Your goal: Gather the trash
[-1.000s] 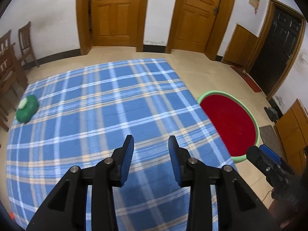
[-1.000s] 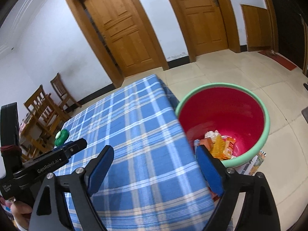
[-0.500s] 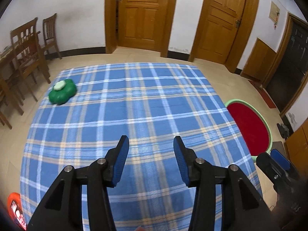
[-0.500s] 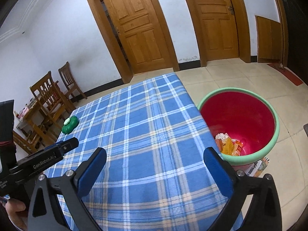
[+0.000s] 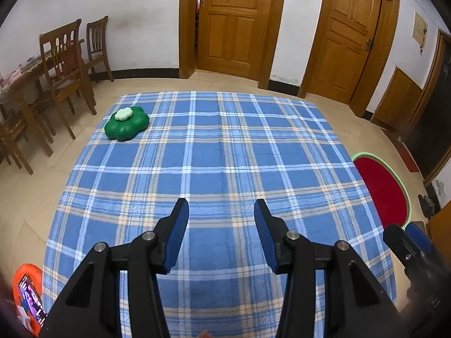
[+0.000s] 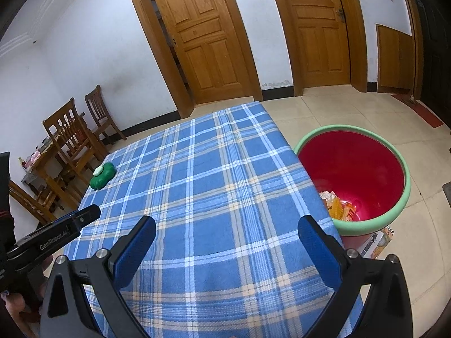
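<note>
A red bin with a green rim point(image 6: 394, 157) stands on the floor right of the table; orange and white wrappers point(image 6: 338, 207) lie at its bottom. It also shows in the left wrist view point(image 5: 406, 197). My left gripper point(image 5: 221, 217) is open and empty above the near part of the blue plaid tablecloth point(image 5: 220, 146). My right gripper point(image 6: 227, 235) is wide open and empty above the table's near right part. A green flower-shaped object with a pale top point(image 5: 126, 124) sits at the table's far left corner, also in the right wrist view point(image 6: 103, 175).
Wooden chairs and a table point(image 5: 64, 64) stand left of the plaid table. Two wooden doors point(image 5: 234, 22) are in the far wall. An orange thing with a phone point(image 5: 26, 295) is at the near left. Printed paper point(image 6: 376, 243) lies under the bin.
Both grippers have pulled back and turned left, away from the bin. The green object has come further into view. The left gripper's jaws have opened a little wider.
</note>
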`<move>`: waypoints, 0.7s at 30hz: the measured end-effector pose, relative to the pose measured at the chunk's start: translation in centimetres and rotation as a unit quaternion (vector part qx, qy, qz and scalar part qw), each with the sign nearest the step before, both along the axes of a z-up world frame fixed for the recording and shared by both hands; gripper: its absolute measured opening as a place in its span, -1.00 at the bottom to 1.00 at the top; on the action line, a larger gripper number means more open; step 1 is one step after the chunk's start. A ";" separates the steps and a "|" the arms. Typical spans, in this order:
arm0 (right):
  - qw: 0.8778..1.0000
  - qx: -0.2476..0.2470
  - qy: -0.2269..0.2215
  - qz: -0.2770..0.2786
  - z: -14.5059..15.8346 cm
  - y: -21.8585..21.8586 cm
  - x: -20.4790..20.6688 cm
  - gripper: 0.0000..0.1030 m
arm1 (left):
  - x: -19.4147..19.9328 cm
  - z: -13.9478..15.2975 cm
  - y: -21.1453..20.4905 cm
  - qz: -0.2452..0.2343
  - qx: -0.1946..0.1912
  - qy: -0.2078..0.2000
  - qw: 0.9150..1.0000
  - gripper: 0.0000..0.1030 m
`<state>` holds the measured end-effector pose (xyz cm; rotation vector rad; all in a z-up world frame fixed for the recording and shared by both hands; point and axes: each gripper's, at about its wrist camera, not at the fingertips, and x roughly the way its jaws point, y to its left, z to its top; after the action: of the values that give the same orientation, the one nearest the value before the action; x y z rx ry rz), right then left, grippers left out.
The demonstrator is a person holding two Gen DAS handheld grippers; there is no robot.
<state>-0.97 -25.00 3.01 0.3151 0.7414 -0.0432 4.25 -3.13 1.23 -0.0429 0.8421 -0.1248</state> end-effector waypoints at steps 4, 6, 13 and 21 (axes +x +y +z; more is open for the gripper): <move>1.000 -0.001 0.003 0.000 -0.2 0.1 0.2 0.99 | -0.1 -0.1 0.1 0.003 0.002 -0.001 1.000 -0.06; 1.000 0.000 0.004 0.000 -0.2 0.0 0.2 0.99 | -0.1 -0.1 0.2 0.005 0.002 -0.001 1.000 -0.06; 1.000 0.001 0.007 -0.001 -0.4 -0.1 0.3 0.99 | 0.0 -0.3 0.2 0.011 0.003 0.000 1.000 -0.06; 1.000 0.001 0.006 0.000 -0.4 -0.1 0.3 0.99 | 0.1 -0.3 0.5 0.023 0.006 -0.001 1.000 -0.06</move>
<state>-0.69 -25.09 2.63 0.3171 0.7540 -0.0453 4.31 -2.65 0.90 -0.0504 0.8393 -0.0762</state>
